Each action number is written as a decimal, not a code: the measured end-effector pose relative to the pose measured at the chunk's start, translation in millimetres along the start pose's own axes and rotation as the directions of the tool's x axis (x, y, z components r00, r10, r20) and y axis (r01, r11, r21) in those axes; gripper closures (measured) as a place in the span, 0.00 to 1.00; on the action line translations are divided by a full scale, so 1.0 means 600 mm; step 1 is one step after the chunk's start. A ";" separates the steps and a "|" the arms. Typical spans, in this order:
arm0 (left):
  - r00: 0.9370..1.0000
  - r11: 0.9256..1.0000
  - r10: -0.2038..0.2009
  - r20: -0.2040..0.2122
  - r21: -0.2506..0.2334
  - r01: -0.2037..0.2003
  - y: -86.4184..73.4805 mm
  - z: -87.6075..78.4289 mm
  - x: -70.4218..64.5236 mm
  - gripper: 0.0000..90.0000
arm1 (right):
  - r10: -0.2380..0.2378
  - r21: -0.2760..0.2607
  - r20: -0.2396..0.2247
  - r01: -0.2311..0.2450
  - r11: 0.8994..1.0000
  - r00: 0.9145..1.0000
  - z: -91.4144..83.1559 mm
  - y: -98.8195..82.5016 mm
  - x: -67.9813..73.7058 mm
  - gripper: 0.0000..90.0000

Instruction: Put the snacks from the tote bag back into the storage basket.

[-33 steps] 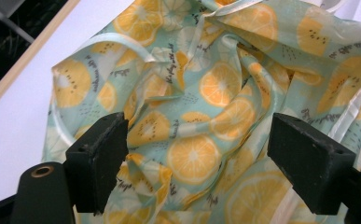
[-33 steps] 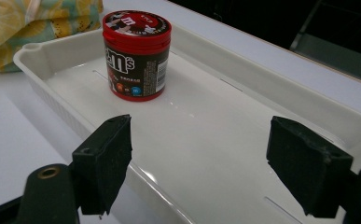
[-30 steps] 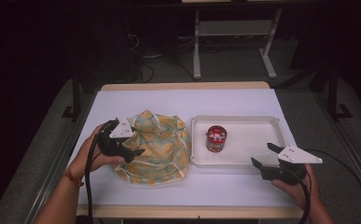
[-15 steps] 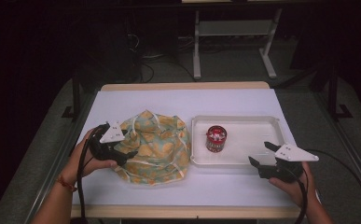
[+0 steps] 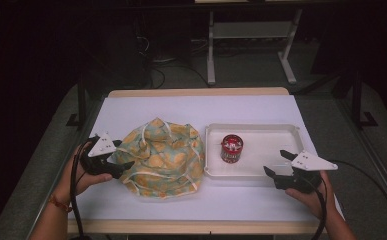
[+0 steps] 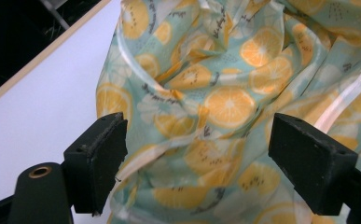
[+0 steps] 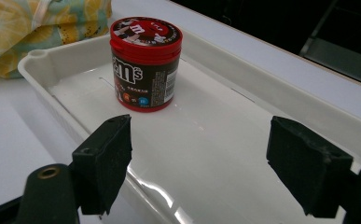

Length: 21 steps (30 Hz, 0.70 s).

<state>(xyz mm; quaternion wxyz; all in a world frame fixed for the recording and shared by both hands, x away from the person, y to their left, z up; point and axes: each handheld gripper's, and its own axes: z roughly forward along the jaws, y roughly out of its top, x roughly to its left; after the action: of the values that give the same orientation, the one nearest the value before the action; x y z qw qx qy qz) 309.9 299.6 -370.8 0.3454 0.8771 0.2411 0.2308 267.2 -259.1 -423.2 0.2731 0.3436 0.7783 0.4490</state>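
Observation:
A crumpled bag (image 5: 162, 157) printed with orange slices on pale green lies left of centre on the white table. My left gripper (image 5: 122, 161) is at its left edge, open, and the fabric (image 6: 215, 121) spreads between and beyond the wide-apart jaws. A red-lidded M&M's tub (image 5: 231, 148) stands upright in the left part of a white tray (image 5: 281, 132). My right gripper (image 5: 277, 164) is open at the tray's near right corner, pointing at the tub (image 7: 145, 63) from a distance, its jaws over the tray's floor (image 7: 225, 154).
The table (image 5: 181, 107) has bare white surface behind the bag and tray and along the front edge. Beyond the table stand a dark floor, cables and a metal frame (image 5: 251, 40). A cable trails from each gripper.
My left gripper has drawn back left and toward the near edge, off the top of the bag to its left rim. The right gripper has barely shifted.

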 end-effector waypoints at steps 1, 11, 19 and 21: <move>1.000 1.000 0.001 -0.005 0.002 -0.001 -0.004 0.000 0.002 0.21 | -0.004 0.000 -0.002 0.004 1.000 1.000 0.000 0.000 0.000 0.24; 0.999 0.999 -0.039 -0.003 0.018 0.039 -0.051 0.001 0.016 0.21 | -0.006 -0.010 -0.015 0.006 1.000 1.000 0.003 0.003 0.003 0.24; 0.995 0.995 -0.103 -0.007 -0.003 0.103 -0.090 0.000 0.021 0.20 | -0.009 -0.012 -0.015 0.009 1.000 1.000 0.001 0.003 0.003 0.24; 0.994 0.993 -0.114 0.002 -0.011 0.114 -0.099 -0.002 0.023 0.20 | -0.007 -0.016 -0.015 0.007 1.000 1.000 0.000 0.003 0.002 0.24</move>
<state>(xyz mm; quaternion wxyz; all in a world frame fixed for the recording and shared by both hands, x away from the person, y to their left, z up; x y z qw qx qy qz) 304.1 346.4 -409.2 0.3630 0.8602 0.2892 0.2115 267.0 -257.5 -422.0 0.2715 0.3354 0.7779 0.4567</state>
